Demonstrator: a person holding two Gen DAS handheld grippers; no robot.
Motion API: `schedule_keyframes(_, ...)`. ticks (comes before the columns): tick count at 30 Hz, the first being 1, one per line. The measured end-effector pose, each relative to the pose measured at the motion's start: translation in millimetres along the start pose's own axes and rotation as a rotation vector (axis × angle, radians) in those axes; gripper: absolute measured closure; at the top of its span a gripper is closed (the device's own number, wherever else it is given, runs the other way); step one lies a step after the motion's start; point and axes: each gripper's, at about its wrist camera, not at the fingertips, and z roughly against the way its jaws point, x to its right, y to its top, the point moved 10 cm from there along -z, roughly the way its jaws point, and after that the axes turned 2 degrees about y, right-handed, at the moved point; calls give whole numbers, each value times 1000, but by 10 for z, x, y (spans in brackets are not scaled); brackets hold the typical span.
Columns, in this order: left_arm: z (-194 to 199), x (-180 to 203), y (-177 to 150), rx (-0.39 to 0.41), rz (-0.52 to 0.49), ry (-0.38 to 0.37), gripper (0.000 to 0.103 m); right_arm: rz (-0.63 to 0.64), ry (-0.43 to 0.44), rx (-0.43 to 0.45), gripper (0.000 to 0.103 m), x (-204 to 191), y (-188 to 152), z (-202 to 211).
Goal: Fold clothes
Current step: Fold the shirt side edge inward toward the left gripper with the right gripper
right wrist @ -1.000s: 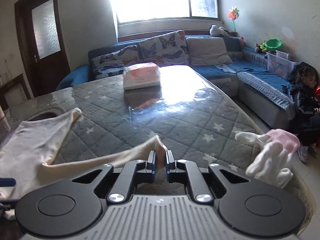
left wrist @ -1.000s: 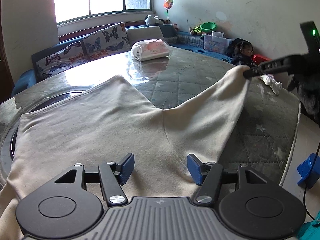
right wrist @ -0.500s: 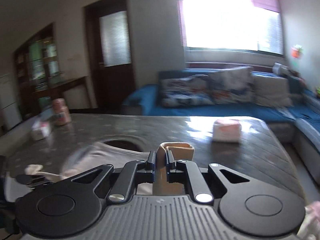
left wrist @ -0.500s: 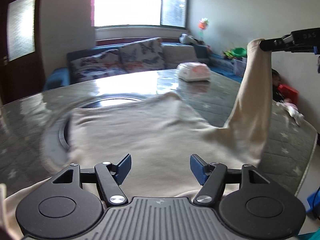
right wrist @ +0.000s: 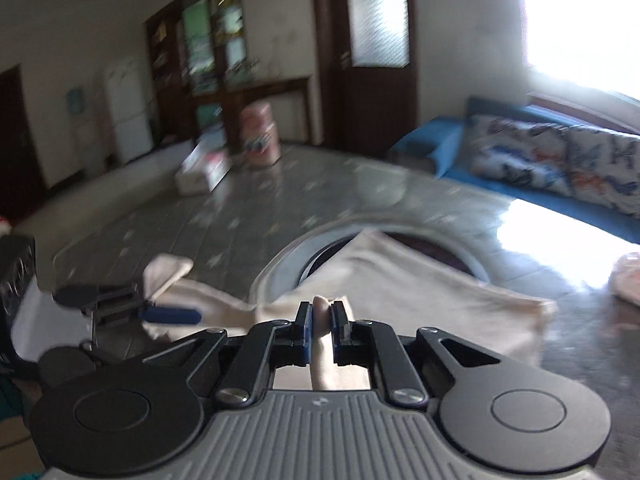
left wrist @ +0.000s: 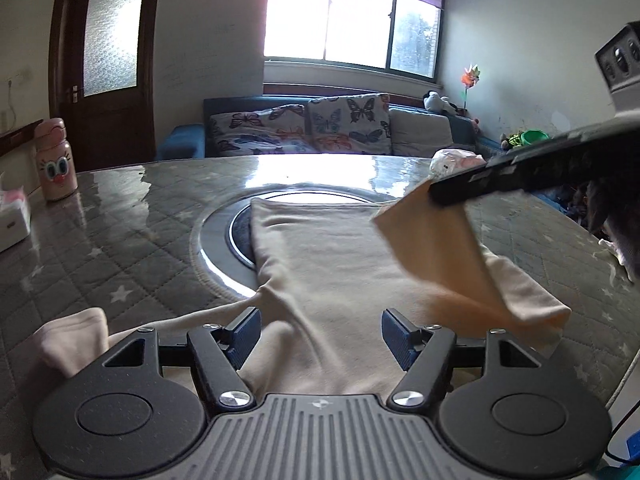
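Swinging the sleeve in from the frame's right, your right gripper (right wrist: 320,316) pinches the cream cotton garment (left wrist: 332,264) mid-table; left gripper (left wrist: 318,330) gapes empty—first fold underway.

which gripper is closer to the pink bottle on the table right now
Left. The left gripper hovers open over the cream garment, on the side toward the pink bottle. The right gripper, pinching a sleeve, is farther across the table.
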Motion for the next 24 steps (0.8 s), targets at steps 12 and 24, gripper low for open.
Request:
schedule_keyframes(12,-24,2,-12,-4,12,-1,33,60,49,-50,92,-203,-108,-100)
schedule_keyframes(24,-280,305,21,-28,-36,-70,46,-19,-158,-140,78,560,-847,368)
